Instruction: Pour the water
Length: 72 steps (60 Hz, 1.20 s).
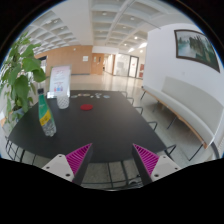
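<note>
A clear plastic water bottle (46, 119) with a green cap and label stands on the left part of the dark table (100, 125). Beyond it, farther along the left side, stands a translucent white cup (63, 101). My gripper (112, 160) is held back from the table's near edge, well short of both. Its fingers, with magenta pads (78, 155), are spread wide apart and hold nothing.
A leafy green plant (18, 75) stands at the table's left. A white sign (60, 80) stands behind the cup. Small red objects (86, 105) lie mid-table. Chairs (150, 118) line the right side; a white bench (190, 108) runs along the right wall.
</note>
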### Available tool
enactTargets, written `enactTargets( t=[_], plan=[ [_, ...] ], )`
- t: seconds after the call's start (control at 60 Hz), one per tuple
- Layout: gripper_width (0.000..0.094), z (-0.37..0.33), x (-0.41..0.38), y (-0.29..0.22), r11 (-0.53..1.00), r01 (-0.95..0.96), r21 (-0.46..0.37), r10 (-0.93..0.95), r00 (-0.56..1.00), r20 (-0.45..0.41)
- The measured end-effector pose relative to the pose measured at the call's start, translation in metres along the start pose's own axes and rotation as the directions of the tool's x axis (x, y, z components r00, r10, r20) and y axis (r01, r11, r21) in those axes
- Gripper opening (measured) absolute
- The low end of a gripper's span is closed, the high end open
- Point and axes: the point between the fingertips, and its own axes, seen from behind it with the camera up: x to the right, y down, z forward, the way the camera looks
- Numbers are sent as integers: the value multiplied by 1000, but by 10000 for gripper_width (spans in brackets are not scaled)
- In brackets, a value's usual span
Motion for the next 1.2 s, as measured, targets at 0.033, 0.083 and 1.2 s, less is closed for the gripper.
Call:
enactTargets(
  t=[0.033, 0.083, 1.2],
  plan=[
    [831, -5, -11, 12, 1000, 2, -22, -2, 1000, 21],
    [831, -12, -25, 22, 999, 6, -35, -4, 999, 47],
    [414, 139, -276, -77, 971, -17, 240, -8, 995, 100]
  ],
)
